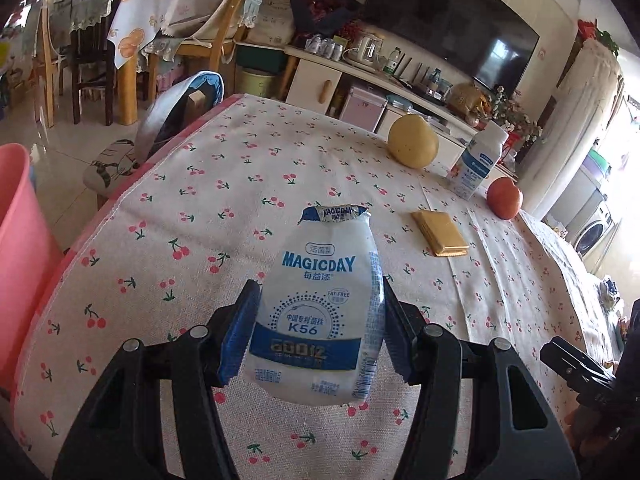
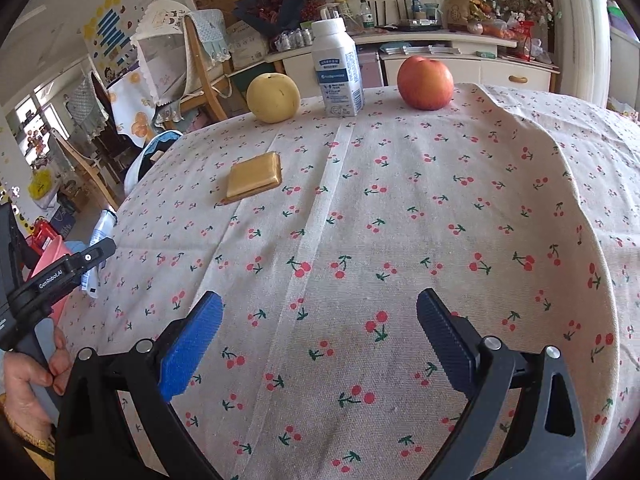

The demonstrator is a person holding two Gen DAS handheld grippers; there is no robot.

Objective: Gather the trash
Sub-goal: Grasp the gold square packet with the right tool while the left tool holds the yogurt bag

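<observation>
My left gripper point(image 1: 318, 320) is shut on a white and blue yogurt bottle point(image 1: 320, 308) with a torn foil lid, held upright above the cherry-print tablecloth point(image 1: 224, 200). A pink bin point(image 1: 18, 240) stands off the table's left edge. In the right wrist view my right gripper point(image 2: 320, 328) is open over bare cloth with nothing between its blue pads. The left gripper's body and the bottle's side point(image 2: 98, 240) show at that view's left edge, held by a hand point(image 2: 28, 376). A flat gold wrapper point(image 2: 254, 177) lies mid-table.
At the table's far edge stand a yellow pear point(image 2: 273, 97), a white milk bottle point(image 2: 338, 68) and a red apple point(image 2: 426, 82). Wooden chairs point(image 1: 216, 40) and a stool stand off the left side. A TV cabinet point(image 1: 360, 80) is behind.
</observation>
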